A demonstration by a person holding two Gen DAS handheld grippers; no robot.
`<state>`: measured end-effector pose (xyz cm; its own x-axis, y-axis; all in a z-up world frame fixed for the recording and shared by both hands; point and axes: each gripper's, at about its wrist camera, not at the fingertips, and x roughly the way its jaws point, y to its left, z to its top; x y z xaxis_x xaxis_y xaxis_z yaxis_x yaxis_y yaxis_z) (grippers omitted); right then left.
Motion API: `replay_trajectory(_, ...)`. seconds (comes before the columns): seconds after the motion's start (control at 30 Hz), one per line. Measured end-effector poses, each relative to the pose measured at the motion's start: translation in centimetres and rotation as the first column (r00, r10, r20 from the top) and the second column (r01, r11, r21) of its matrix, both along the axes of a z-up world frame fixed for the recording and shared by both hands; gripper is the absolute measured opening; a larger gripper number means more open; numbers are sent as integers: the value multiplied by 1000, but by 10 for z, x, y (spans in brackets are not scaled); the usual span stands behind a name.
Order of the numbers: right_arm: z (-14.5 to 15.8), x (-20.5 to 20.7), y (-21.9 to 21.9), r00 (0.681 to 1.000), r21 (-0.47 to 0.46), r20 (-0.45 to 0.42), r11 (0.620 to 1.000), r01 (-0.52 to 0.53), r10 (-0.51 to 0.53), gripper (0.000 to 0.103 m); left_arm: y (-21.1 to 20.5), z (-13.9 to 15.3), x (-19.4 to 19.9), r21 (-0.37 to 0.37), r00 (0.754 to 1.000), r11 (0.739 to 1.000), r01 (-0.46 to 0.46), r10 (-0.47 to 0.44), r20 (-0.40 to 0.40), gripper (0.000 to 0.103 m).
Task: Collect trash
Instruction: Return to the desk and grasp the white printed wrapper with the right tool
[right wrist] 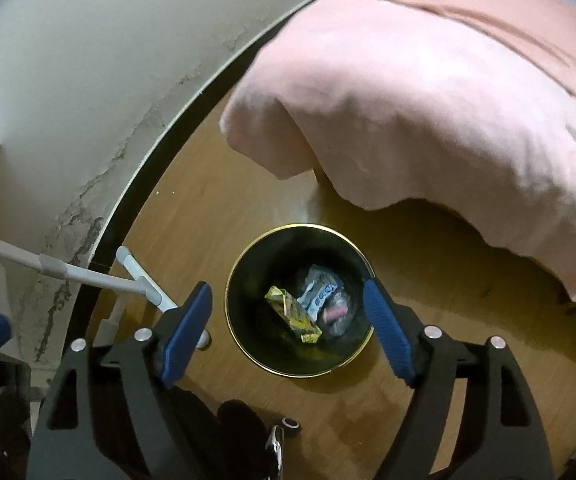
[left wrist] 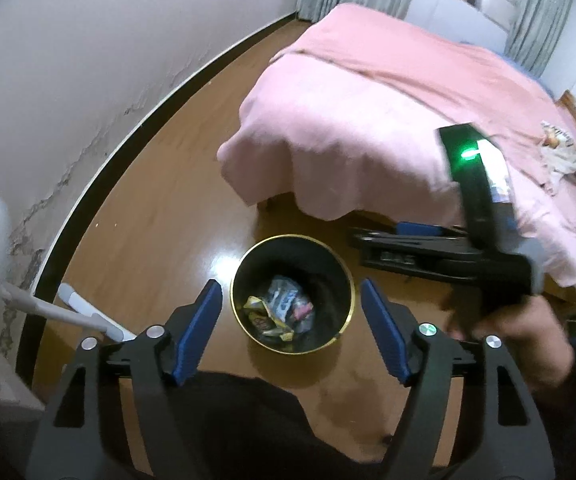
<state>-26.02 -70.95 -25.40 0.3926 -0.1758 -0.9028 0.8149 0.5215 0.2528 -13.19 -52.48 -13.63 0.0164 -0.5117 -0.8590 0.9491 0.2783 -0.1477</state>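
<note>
A black trash bin with a gold rim (left wrist: 243, 262) stands on the wooden floor beside the bed; it also shows in the right wrist view (right wrist: 247, 256). Inside lie a yellow wrapper (right wrist: 294, 314), a blue-white packet (right wrist: 320, 290) and a pink scrap (right wrist: 336, 313). My left gripper (left wrist: 292, 328) is open and empty above the bin. My right gripper (right wrist: 288, 322) is open and empty above the bin too; its body (left wrist: 484, 240) shows in the left wrist view, to the right of the bin. More trash (left wrist: 560, 148) lies on the far part of the bed.
A bed with a pink cover (left wrist: 368, 112) fills the right side, its corner overhanging near the bin. A white wall with a dark baseboard (left wrist: 99, 184) runs on the left. A white folding rack (right wrist: 135, 284) leans against the wall.
</note>
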Motion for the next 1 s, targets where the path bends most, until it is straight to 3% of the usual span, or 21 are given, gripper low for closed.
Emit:
replay_trajectory(0.17, 50, 15, 31, 998, -123, 11, 990, -65, 67, 79, 53, 58, 3, -108, 1000, 994, -10, 13, 28, 87)
replay_trajectory(0.3, 112, 48, 83, 975, -215, 94, 961, -176, 199, 79, 125, 100, 28, -201, 990, 975, -97, 114, 77, 92)
replay_trajectory(0.37, 140, 73, 116, 946, -245, 145, 937, -249, 289, 79, 164, 111, 47, -225, 976, 959, -170, 196, 99, 92)
replay_trajectory(0.47, 180, 121, 177, 868, -293, 223, 879, -375, 445, 79, 231, 119, 81, -231, 918, 914, -333, 371, 142, 92)
replay_trajectory(0.57, 207, 177, 245, 747, -317, 269, 788, -527, 608, 79, 305, 124, 115, -228, 825, 834, -502, 541, 162, 92)
replay_trajectory(0.63, 215, 216, 291, 658, -320, 271, 711, -626, 702, 79, 358, 126, 137, -226, 737, 753, -617, 655, 170, 92)
replay_trajectory(0.67, 217, 240, 320, 606, -323, 260, 659, -679, 752, 79, 388, 126, 148, -223, 677, 698, -680, 715, 173, 92)
replay_trajectory(0.77, 217, 288, 377, 509, -314, 244, 564, -764, 825, 79, 451, 125, 166, -216, 554, 578, -787, 816, 167, 92)
replay_trajectory(0.87, 213, 326, 413, 451, -311, 218, 500, -808, 865, 79, 509, 123, 181, -200, 429, 450, -870, 892, 141, 92)
replay_trajectory(0.97, 207, 356, 447, 411, -319, 183, 449, -834, 893, 79, 548, 118, 185, -189, 374, 390, -901, 920, 119, 92)
replay_trajectory(1.0, 204, 366, 455, 400, -320, 167, 433, -842, 901, 79, 557, 116, 190, -187, 367, 383, -905, 923, 113, 92)
